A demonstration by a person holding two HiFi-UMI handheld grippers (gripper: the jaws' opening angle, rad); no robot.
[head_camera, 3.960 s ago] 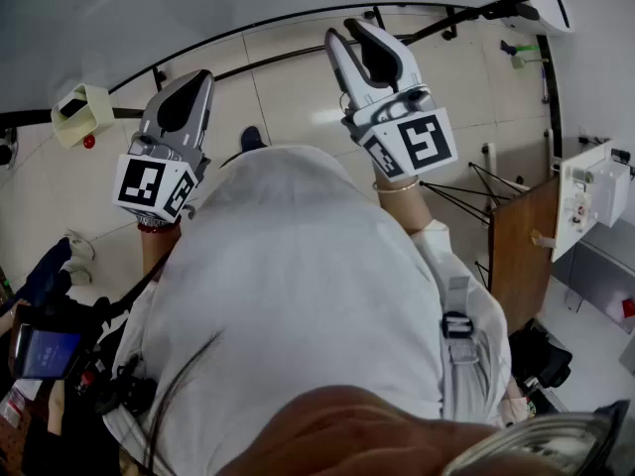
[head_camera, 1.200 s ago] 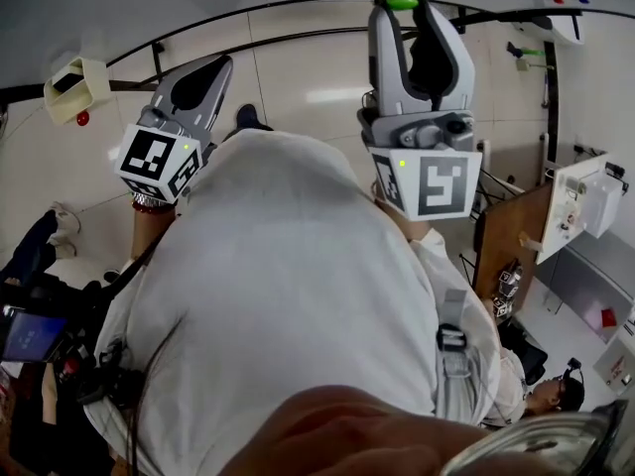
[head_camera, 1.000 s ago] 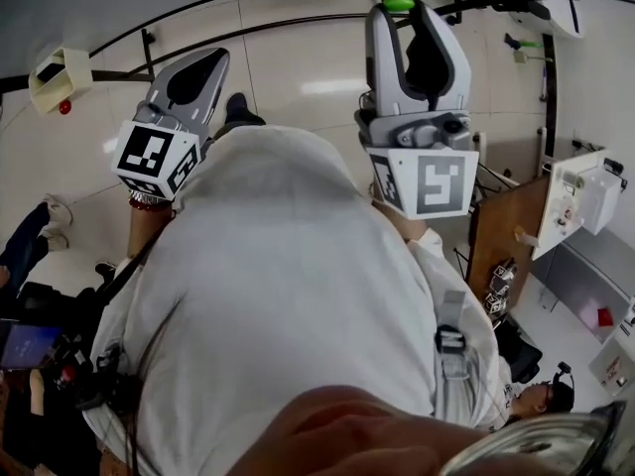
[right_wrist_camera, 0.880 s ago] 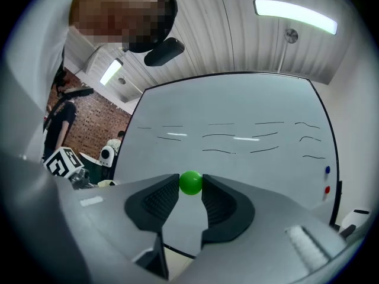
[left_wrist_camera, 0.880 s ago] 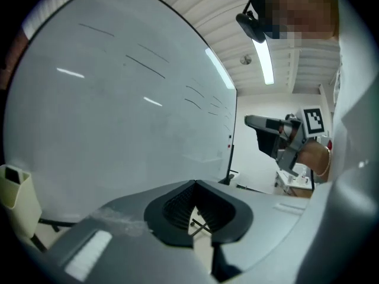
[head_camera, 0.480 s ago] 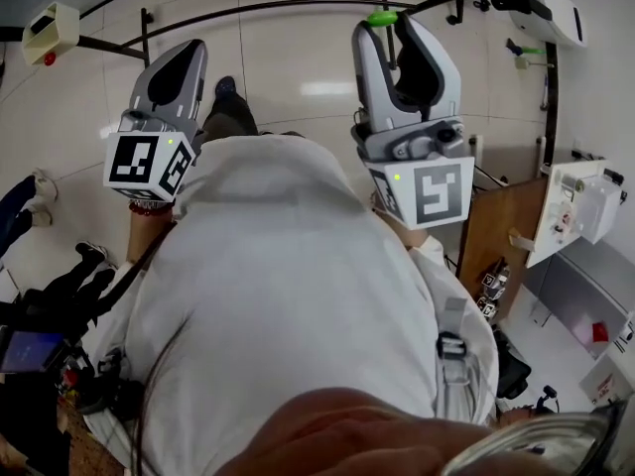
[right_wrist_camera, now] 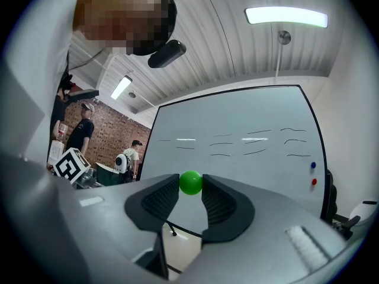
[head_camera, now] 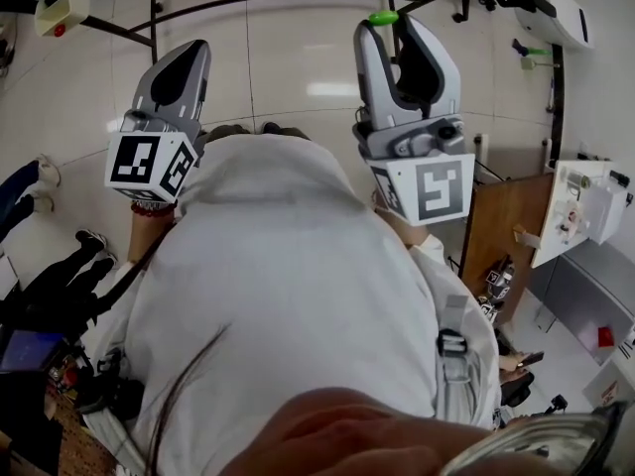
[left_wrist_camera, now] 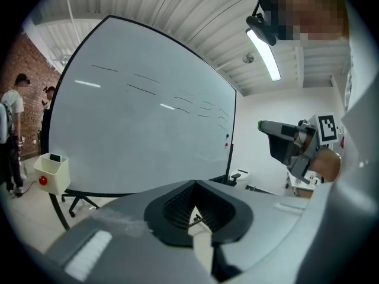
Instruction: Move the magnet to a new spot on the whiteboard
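Head view: the right hand-held gripper [head_camera: 389,21] keeps the green magnet [head_camera: 383,17] pinched at its tips; four seconds back it gaped empty. Left gripper view: the left hand-held gripper [left_wrist_camera: 194,187] is closed on nothing, facing the whiteboard [left_wrist_camera: 136,123]. Right gripper view: the magnet is held up before the whiteboard.

Glossy green magnet [right_wrist_camera: 190,182]; smooth, glossy whiteboard [right_wrist_camera: 237,123]; right tongs [right_wrist_camera: 190,188] seemingly matt plastic.

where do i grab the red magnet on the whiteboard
Probably take the red magnet by its round rim, straight at the whiteboard face, jaws left and right, since the blue magnet sits just above. The right gripper holds the green magnet.
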